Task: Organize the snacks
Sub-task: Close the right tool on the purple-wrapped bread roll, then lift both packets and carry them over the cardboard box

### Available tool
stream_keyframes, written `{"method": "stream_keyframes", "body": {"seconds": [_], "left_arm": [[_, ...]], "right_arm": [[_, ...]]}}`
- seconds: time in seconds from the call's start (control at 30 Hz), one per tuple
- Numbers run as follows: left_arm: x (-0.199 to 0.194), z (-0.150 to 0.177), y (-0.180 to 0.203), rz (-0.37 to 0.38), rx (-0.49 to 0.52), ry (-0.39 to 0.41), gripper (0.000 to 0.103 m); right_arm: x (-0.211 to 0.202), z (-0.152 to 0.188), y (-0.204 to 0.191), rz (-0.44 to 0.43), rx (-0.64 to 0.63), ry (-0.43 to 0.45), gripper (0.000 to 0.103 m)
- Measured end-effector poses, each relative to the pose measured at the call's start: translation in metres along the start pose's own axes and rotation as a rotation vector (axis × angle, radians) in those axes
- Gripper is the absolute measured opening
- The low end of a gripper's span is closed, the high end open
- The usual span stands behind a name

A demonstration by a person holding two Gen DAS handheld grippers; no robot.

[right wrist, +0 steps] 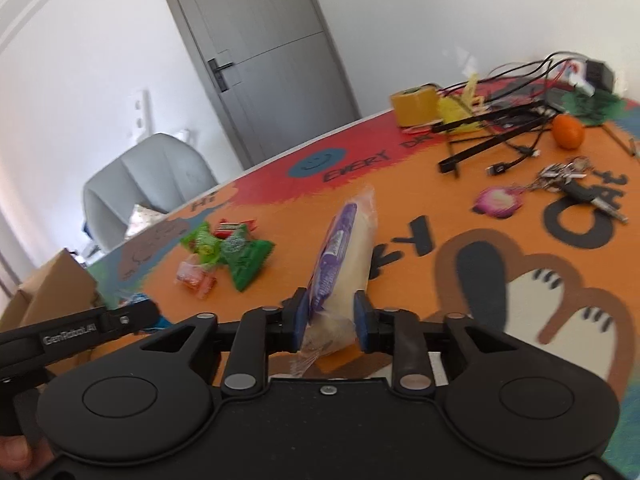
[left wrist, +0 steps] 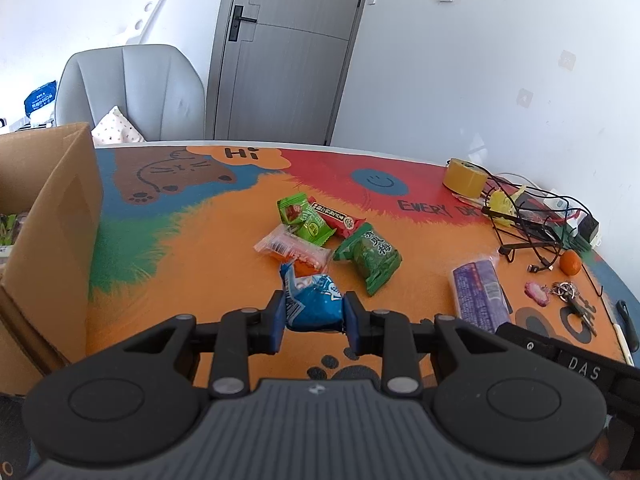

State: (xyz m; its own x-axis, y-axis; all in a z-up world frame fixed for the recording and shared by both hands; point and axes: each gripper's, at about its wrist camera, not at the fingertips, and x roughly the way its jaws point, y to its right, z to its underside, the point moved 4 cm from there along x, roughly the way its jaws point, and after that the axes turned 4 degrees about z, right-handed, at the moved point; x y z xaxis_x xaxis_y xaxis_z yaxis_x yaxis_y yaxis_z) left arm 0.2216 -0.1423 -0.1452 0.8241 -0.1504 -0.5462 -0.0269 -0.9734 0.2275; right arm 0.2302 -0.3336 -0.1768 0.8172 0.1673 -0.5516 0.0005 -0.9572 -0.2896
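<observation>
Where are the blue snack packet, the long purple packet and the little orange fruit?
blue snack packet (left wrist: 316, 307): left wrist view, middle of wrapper.
long purple packet (right wrist: 334, 254): right wrist view, purple printed side.
orange fruit (right wrist: 567, 131): right wrist view, centre of peel.

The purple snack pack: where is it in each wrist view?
Left wrist: purple snack pack at lower right, its near end behind the right claw's body.
Right wrist: centre, clamped in the right claw.
Shared landmark: the orange fruit by the cables.
</observation>
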Motion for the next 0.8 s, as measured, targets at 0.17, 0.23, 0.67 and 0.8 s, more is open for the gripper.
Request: {"method": "stream_keyframes", "body": {"seconds": [0.17,0.23,0.67,0.8], "left_arm": [[0.001,0.0,-0.002,-0.006,0.001,0.002,0.029],[0.004,0.001,-0.005,-0.01,-0.005,-0.003,0.029],[0.019,0.003,-0.028,-0.041,-0.046,-0.038,0.029],[0.016,0.003,-0.027,-0.039,-0.041,-0.034,0.029]], "right_arm": [[0.009,0.0,-0.004,0.036,-0.025,0.005,0.049],[0.015,0.0,-0.007,0.07,-0.046,0.011,0.059],[0.04,0.006,-0.028,0.099,-0.124,-0.006,0.04],[0.037,0.006,-0.025,0.077,-0.099,-0.002,0.036]]}}
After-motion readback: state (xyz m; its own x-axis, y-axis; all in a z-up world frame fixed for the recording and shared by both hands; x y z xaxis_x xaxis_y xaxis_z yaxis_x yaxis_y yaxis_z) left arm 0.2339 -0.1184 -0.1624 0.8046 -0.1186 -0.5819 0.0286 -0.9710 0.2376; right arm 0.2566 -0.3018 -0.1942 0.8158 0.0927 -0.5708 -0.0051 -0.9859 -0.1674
